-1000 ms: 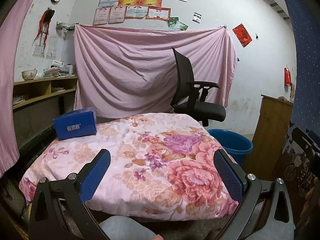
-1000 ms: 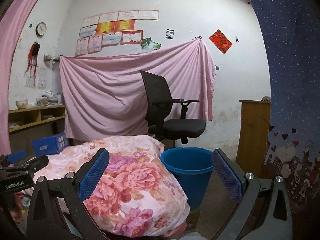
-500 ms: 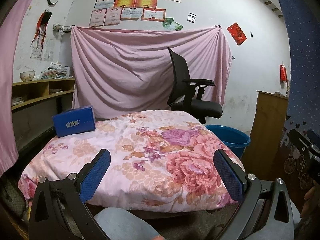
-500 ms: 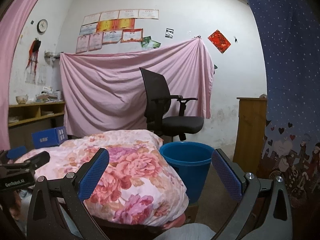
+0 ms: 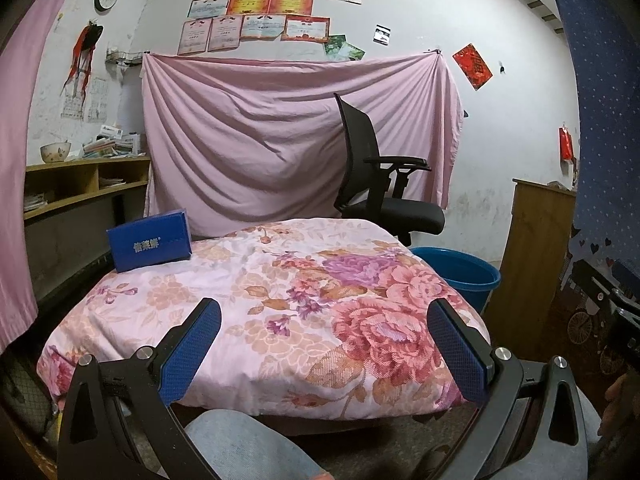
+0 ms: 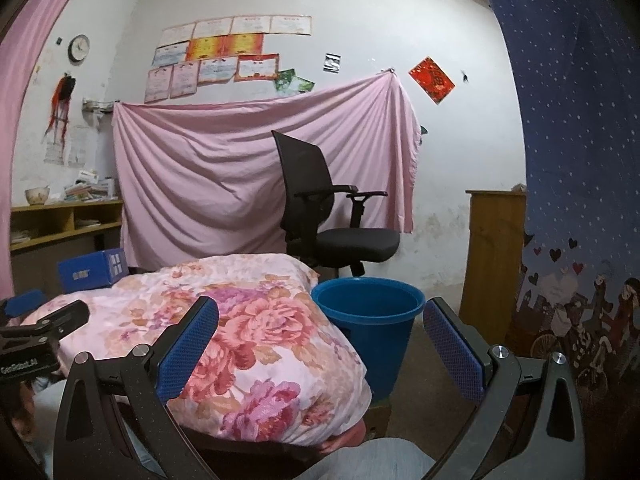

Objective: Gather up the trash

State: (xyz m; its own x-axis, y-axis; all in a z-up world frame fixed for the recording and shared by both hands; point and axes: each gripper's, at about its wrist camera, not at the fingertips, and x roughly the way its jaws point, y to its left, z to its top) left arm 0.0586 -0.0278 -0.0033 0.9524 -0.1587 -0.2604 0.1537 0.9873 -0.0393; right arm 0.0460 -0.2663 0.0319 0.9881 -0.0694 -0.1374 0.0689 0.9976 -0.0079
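Note:
A blue box (image 5: 150,245) with white lettering stands on the far left corner of a table under a floral cloth (image 5: 280,300); the same blue box (image 6: 92,271) shows in the right wrist view. A blue bucket (image 6: 368,320) stands on the floor right of the table, and the blue bucket (image 5: 460,276) peeks out behind the cloth in the left wrist view. My left gripper (image 5: 326,344) is open, low before the table's near edge, nothing between its fingers. My right gripper (image 6: 320,344) is open too, facing the table's right corner and the bucket.
A black office chair (image 5: 384,192) stands behind the table before a hung pink sheet (image 5: 280,140). Wooden shelves (image 5: 80,184) line the left wall; a wooden cabinet (image 5: 532,256) stands at right. A person's knees (image 5: 248,448) lie under the grippers. The left gripper's body (image 6: 36,340) shows at far left.
Both views have sunk a little and pulled slightly back, so the table sits higher in frame. Both grippers stay open; the box and bucket have not moved.

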